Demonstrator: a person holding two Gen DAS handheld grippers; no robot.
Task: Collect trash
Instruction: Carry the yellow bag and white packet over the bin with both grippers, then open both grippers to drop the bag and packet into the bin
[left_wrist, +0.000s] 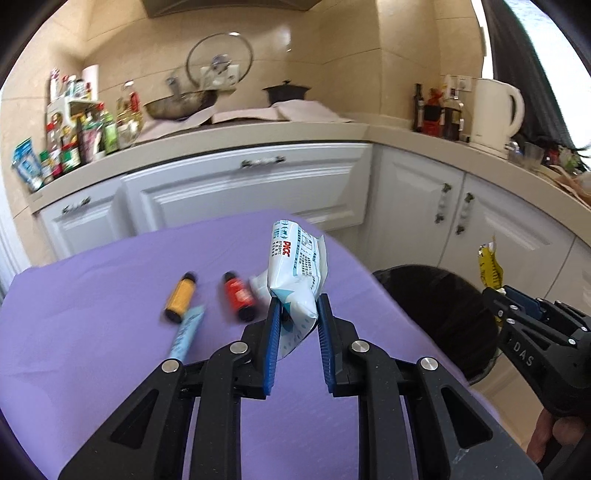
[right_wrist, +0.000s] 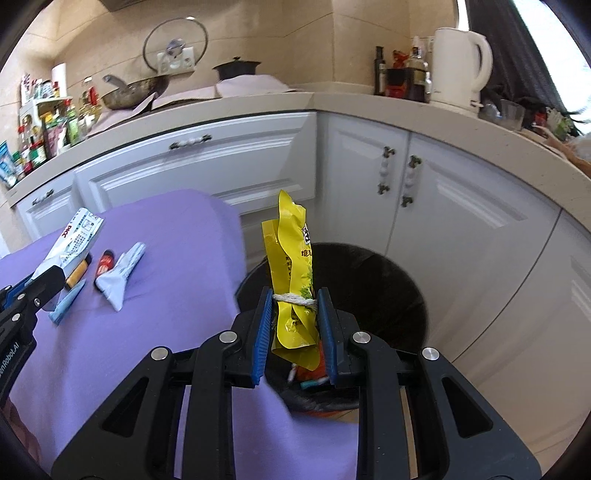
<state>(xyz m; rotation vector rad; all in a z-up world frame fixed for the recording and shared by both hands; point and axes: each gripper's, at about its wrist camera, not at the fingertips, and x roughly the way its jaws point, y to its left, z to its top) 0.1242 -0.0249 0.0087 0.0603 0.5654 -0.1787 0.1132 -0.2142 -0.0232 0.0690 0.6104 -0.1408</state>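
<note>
Left wrist view: the left gripper pinches a white wipes packet by its lower end above the purple table; it looks light, soft and crinkly. Further right, the right gripper clamps a limp, slippery-looking yellow wrapper at its string-tied waist over the black bin.

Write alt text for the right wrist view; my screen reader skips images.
The right gripper holds a yellow wrapper upright over a black bin. Left of it, a purple cloth bears small bottles and wrappers; white cabinets stand behind.
</note>
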